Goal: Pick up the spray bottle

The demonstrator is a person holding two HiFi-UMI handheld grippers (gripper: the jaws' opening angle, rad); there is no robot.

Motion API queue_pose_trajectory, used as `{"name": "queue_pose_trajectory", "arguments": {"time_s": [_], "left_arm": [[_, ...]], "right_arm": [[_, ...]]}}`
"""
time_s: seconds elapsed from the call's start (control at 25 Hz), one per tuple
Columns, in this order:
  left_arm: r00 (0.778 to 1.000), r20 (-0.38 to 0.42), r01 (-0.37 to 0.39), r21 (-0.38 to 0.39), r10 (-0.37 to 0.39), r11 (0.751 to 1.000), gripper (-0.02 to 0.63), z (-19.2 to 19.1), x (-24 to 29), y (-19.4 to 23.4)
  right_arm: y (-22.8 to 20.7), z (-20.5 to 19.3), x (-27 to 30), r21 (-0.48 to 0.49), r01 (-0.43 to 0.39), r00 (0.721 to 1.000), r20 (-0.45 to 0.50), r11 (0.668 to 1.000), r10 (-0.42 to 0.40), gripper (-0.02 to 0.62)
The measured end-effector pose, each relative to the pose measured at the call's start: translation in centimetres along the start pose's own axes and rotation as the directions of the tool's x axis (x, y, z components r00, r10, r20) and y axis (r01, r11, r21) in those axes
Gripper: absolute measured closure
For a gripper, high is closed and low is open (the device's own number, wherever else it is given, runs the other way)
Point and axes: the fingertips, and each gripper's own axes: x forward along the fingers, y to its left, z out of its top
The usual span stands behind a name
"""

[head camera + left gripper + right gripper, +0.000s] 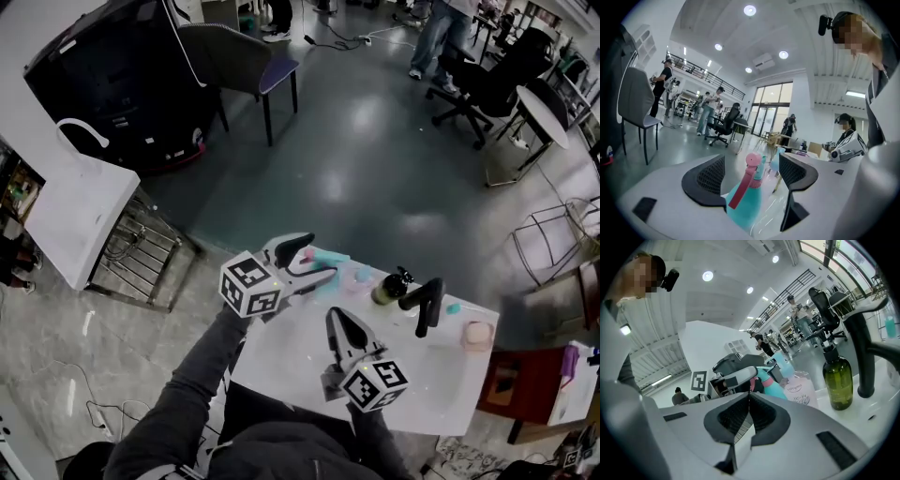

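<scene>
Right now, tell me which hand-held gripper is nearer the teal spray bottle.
Left. The left hand-held gripper has the teal spray bottle between its open jaws. The right hand-held gripper, jaws shut, hangs farther back, apart from it.

This is a large open lab or workshop hall fitted with office furniture. In the head view a glossy grey floor [375, 159] spreads out, with a black swivel chair [483, 80] and a round table [544, 112] at two o'clock and cables [352, 39] trailing at twelve. The left gripper view shows a high ceiling with recessed lights [750, 10], a railed mezzanine [701, 70] at ten o'clock, tall glass doors [771, 110] and several people [710, 108] standing about.
</scene>
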Motion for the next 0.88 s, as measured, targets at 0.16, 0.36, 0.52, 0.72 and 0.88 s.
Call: {"name": "queue_pose_trajectory", "arguments": {"time_s": [0.16, 0.36, 0.52, 0.72, 0.88], "left_arm": [[0.999, 0.005, 0.043, -0.005, -0.043, 0.999, 0.253, 0.3, 1.6, -0.3], [0.999, 0.003, 0.043, 0.014, -0.043, 0.999, 0.454, 0.1, 2.7, -0.4], [1.0, -0.015, 0.027, 0.062, -0.026, 0.998, 0.505, 0.0, 3.1, -0.7], [1.0, -0.01, -0.029, 0.088, 0.03, 0.996, 0.515, 0.0, 2.6, -0.4], [0.997, 0.015, -0.077, 0.045, 0.076, 0.996, 0.518, 0.2, 1.8, 0.5]], "right_arm": [[-1.3, 0.0, -0.3, 0.016, 0.03, 1.0, 0.004, 0.999, -0.03, 0.584], [-2.5, 0.3, -0.5, 0.026, 0.051, 0.999, 0.003, 0.998, -0.051, 0.584], [-2.9, 0.1, -0.5, 0.035, 0.051, 0.999, -0.001, 0.998, -0.051, 0.584], [-2.4, -0.3, -0.5, 0.033, 0.038, 0.999, -0.005, 0.999, -0.038, 0.584], [-2.1, -0.2, -0.8, 0.026, 0.031, 1.0, -0.003, 0.999, -0.031, 0.584]]}}
